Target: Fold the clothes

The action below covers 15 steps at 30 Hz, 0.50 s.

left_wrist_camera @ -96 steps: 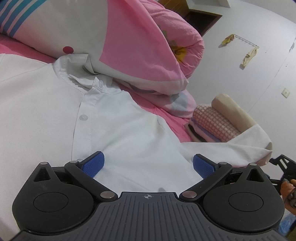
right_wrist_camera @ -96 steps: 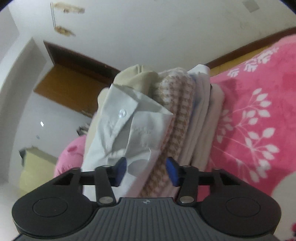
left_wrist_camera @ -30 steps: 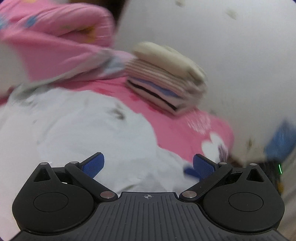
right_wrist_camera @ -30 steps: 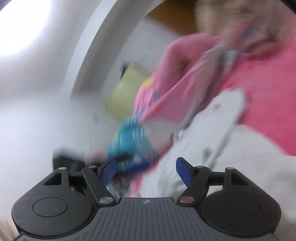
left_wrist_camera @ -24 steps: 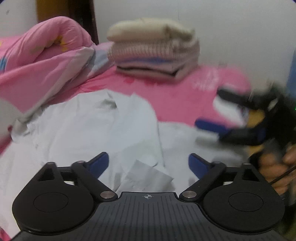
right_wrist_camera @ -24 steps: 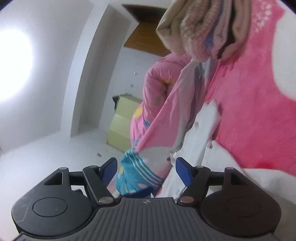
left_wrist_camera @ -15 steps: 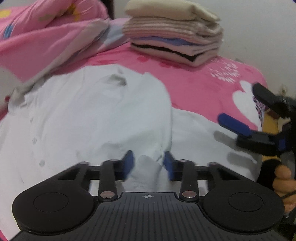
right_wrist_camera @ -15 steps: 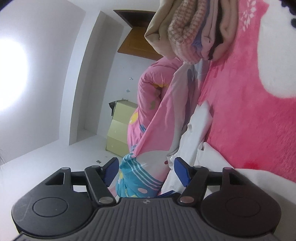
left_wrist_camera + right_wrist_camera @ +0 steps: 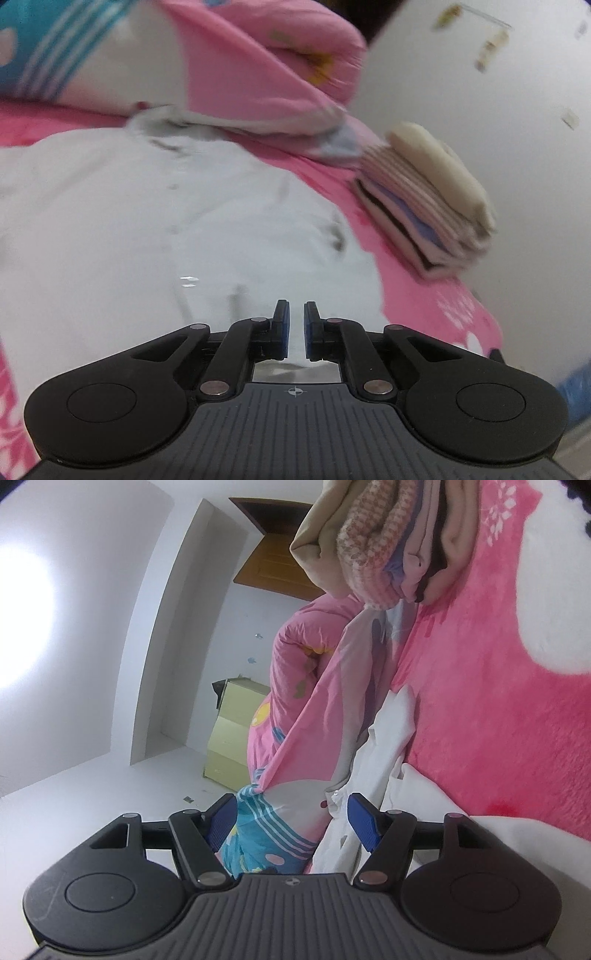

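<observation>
One hand-held gripper, the left (image 9: 295, 328), had just been closing on the white shirt (image 9: 155, 229), while the right (image 9: 291, 821) stayed open, so folding could begin.

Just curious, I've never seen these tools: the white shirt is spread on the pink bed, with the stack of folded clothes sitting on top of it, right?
Not quite. The white shirt is spread on the pink bed, but the stack of folded clothes sits beside it, directly on the bed, with a strip of pink showing between them. The left wrist view shows this.
</observation>
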Tool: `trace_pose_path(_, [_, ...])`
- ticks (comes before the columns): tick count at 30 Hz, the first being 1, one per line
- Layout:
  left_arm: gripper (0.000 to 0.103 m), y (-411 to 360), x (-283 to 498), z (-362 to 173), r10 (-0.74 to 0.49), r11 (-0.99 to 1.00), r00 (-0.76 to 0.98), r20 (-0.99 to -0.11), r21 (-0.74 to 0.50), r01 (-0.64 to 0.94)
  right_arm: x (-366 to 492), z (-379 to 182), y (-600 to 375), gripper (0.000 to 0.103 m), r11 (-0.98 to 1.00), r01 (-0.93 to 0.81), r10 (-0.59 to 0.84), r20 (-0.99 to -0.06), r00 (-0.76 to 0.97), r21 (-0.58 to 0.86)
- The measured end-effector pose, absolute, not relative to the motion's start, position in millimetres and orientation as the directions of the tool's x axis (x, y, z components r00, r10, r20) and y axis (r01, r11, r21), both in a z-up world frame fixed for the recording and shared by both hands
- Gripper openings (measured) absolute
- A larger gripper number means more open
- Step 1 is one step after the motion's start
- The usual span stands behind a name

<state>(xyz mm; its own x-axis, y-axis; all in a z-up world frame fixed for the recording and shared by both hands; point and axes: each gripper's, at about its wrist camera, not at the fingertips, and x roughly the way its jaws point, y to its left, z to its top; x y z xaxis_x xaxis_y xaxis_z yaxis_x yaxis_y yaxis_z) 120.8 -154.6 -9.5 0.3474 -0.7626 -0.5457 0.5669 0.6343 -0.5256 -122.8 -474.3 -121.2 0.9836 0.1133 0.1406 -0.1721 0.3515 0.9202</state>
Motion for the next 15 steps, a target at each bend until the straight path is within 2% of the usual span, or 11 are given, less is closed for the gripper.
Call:
trace_pose_path(4, [0.009,-154.1,115.3,-10.1,-0.775,0.613,0.322,-0.544,-0.525,0.590,-126.0,-117.0,-471.7,0.069,0.391,-0.155,0.102,0.124,0.987,0.907])
trace_pose_path(6, [0.012,-154.7,107.0,-7.3,-0.785,0.594,0.311,-0.536,-0.508,0.624,-127.0,-100.3,-464.1,0.069,0.490,-0.112,0.092,0.077,0.993,0.865])
trace_pose_path(9, [0.024,-155.3,87.6,-4.2,-0.797,0.561,0.295,-0.527,-0.468,0.682,-118.8,-64.1,-448.4,0.068,0.655,-0.074,0.116,-0.004,0.993,0.752])
trace_pose_path(11, [0.038,-155.0,73.3,-3.0,-0.800,0.546,0.302,-0.519,-0.419,0.726,-103.2,-37.7,-437.5,0.067,0.733,-0.086,0.168,-0.056,0.984,0.675])
trace_pose_path(12, [0.041,-155.4,65.7,-2.8,-0.798,0.540,0.308,-0.518,-0.388,0.747,-90.8,-26.7,-432.7,0.066,0.756,-0.099,0.204,-0.090,0.975,0.647])
trace_pose_path(15, [0.057,-157.8,43.6,-3.7,-0.783,0.527,0.330,-0.527,-0.281,0.802,-45.9,-5.7,-418.9,0.063,0.826,-0.095,0.257,-0.221,0.941,0.556])
